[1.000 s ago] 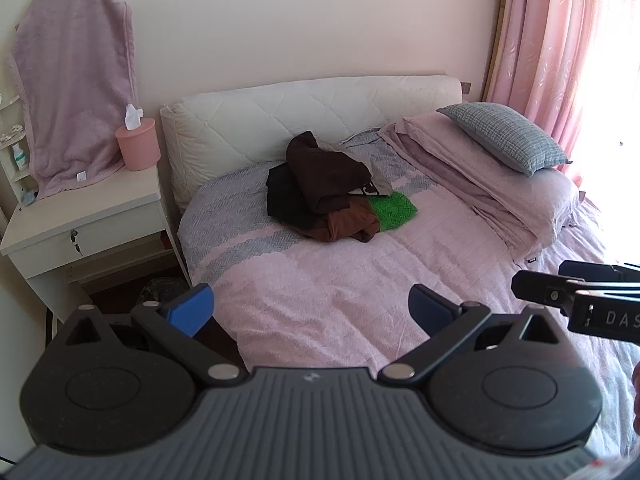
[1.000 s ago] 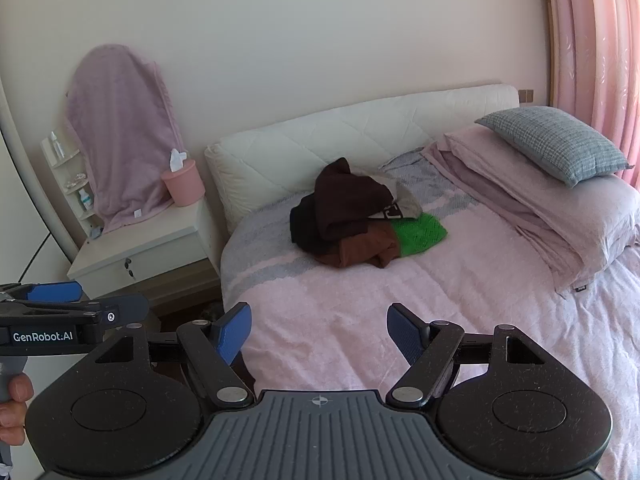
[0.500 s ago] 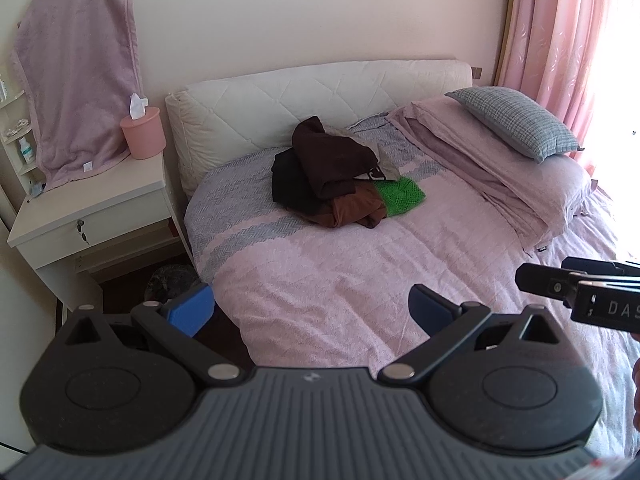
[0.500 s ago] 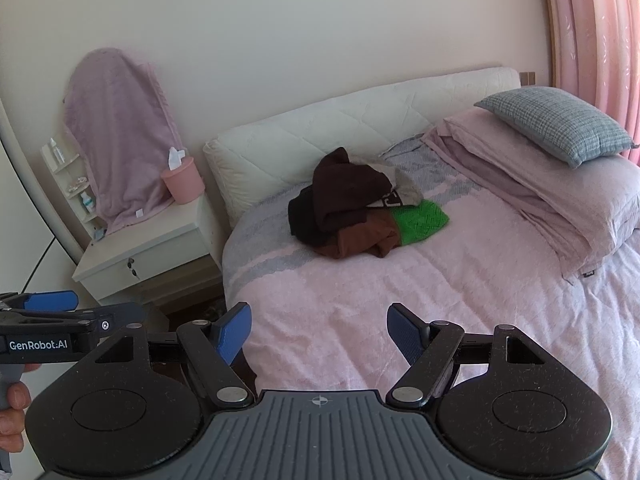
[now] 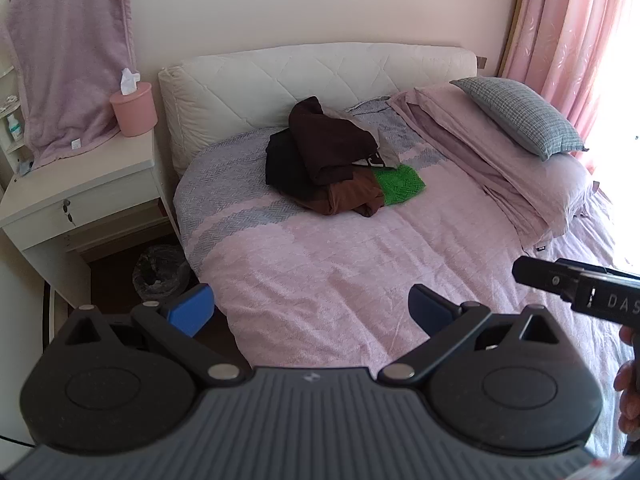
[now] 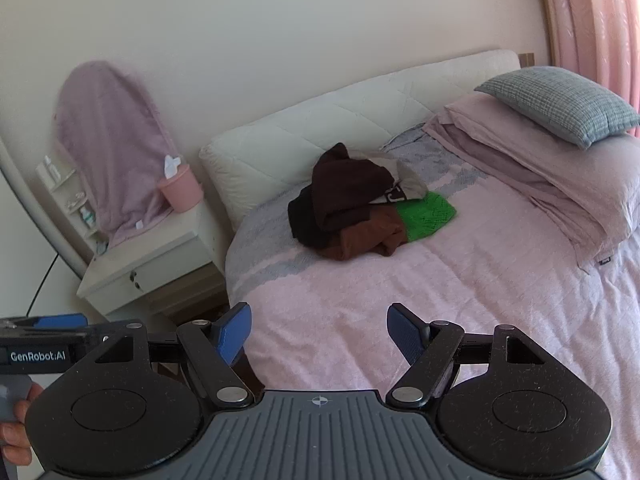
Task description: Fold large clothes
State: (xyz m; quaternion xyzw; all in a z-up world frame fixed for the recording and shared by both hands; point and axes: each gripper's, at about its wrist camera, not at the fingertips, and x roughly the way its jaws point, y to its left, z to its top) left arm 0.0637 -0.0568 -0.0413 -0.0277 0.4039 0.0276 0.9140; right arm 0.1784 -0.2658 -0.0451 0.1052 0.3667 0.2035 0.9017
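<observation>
Both our left gripper (image 5: 310, 312) and right gripper (image 6: 318, 334) hover jaws spread, empty, over the bed's (image 5: 360, 264) near edge, clothes pile (image 5: 332, 168) by the headboard (image 5: 304, 80).

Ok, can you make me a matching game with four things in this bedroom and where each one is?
Things:
1. tissue holder
2. checked pillow
3. pile of clothes
4. purple towel

Places:
A. in the middle of the bed, near the headboard
B. hanging against the wall over the shelves
C. on the white nightstand
D. on top of the folded pink bedding

Pairs: 1-C, 2-D, 3-A, 4-B
</observation>
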